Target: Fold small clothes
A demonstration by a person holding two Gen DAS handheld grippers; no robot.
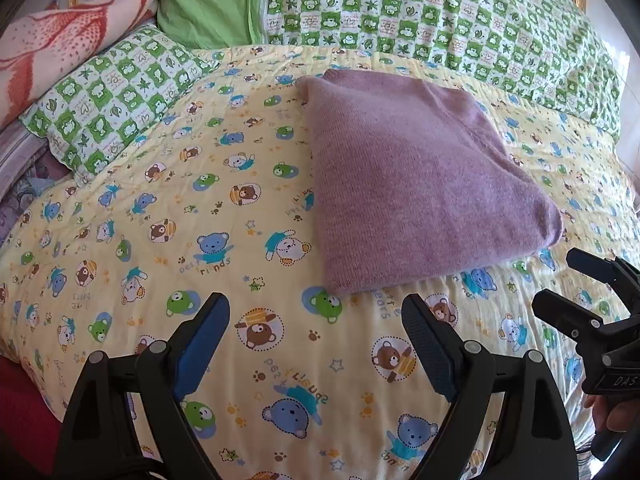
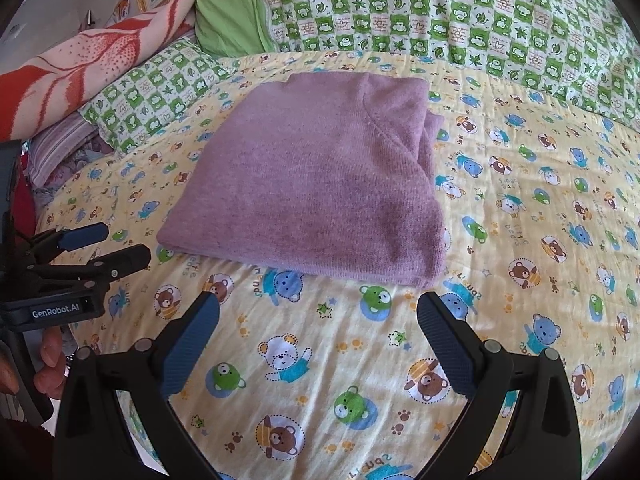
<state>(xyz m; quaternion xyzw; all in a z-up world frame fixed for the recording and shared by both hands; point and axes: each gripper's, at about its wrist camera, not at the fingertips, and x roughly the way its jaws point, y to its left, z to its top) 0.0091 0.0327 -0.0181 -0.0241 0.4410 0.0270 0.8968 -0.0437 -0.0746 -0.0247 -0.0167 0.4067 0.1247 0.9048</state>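
Folded purple sweater [image 1: 416,184] lying flat on the bed [image 1: 168,216], in the centre right of the left wrist view and centre of the right wrist view [image 2: 316,184]. Folded into a rough rectangle, a seam curving across its upper right part, layered edges showing along its right side in the right wrist view. Yellow bear-print sheet [image 2: 520,240] beneath it. Green-and-white checked quilt [image 1: 420,12] bunched across the top of the frame, matching pillow [image 1: 108,104] at upper left, red-and-cream floral blanket [image 2: 80,60] further left.

Left hand-held gripper [image 1: 316,320] at the bottom of its own view, released, fingers spread wide over bare sheet just short of the sweater's near edge, holding nothing. Seen also at the left edge of the right wrist view [image 2: 108,246], fingers apart. Right hand-held gripper [image 2: 318,318] likewise released and empty, near the sweater's lower edge but not touching; visible at the right edge of the left wrist view [image 1: 560,280].
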